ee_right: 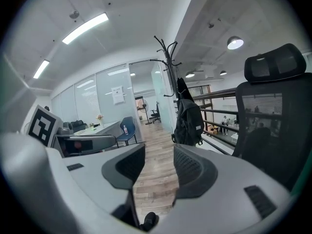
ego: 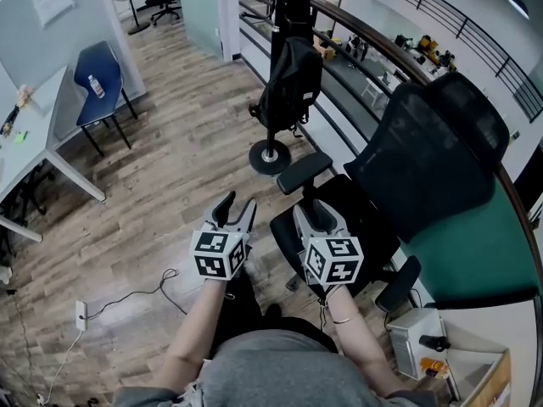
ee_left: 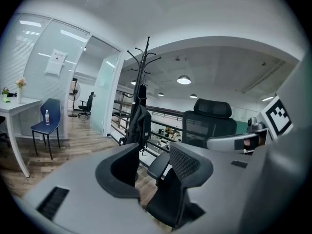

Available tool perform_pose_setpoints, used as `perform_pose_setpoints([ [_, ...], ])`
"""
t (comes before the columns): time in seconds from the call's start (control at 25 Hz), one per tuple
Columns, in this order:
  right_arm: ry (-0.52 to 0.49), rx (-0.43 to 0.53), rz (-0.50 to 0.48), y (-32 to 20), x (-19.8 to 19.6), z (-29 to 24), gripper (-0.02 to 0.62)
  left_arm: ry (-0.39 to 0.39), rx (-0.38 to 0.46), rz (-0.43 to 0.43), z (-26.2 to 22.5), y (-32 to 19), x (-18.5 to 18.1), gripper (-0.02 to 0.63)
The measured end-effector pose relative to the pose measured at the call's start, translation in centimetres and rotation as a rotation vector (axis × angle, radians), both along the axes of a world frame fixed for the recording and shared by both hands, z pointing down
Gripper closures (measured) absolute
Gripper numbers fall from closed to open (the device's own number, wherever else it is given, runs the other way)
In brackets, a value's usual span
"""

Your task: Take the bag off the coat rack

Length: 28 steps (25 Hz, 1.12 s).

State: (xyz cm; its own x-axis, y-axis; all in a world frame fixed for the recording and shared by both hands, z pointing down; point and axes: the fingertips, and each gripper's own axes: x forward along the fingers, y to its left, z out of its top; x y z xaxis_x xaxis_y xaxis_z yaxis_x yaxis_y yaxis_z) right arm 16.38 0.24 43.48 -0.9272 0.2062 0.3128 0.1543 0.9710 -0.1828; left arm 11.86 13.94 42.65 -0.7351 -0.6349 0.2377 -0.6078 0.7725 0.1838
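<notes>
A wood-plank floor (ego: 170,168) runs through an open office, with a white table (ego: 34,147) and a blue chair (ego: 100,75) to the left, and a railing (ego: 373,45) curving along the right. The coat rack (ego: 270,153) stands on its round base by that railing. The bag (ego: 293,83), a dark backpack, hangs upright against the pole, its long axis vertical. It is too dark near the top to tell which hook carries its loop.

The left gripper (ego: 236,203) and the right gripper (ego: 312,213) are held low and close to the person's body, side by side. Both have their jaws parted to a moderate gap with nothing between them. The bag is straight ahead and higher up, well apart from both, and a black office chair (ego: 424,168) crowds the right side of the path.

In the left gripper view the bag (ee_left: 139,126) sits left of the jaw gap. In the right gripper view it (ee_right: 188,121) sits just right of the gap. The right gripper looks slightly better lined up, so the next move is probably to walk forward and reach up to the bag's top.
</notes>
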Motion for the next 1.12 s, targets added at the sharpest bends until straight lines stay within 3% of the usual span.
perform_pose_setpoints([
  [0.6, 0.027, 0.037, 0.107, 3.3, -18.9, -0.1, 0.420, 0.058, -0.006, 0.069, 1.6, 4.0, -20.0, 0.390],
  [0.84, 0.020, 0.038, 0.174, 3.3, -23.3, -0.5, 0.414, 0.061, -0.019, 0.115, 2.0, 4.3, -24.7, 0.390],
  [1.12, 0.040, 0.029, 0.258, 0.7, -25.8, -0.4, 0.414, 0.083, -0.036, 0.158, 3.0, 3.1, -28.0, 0.365],
])
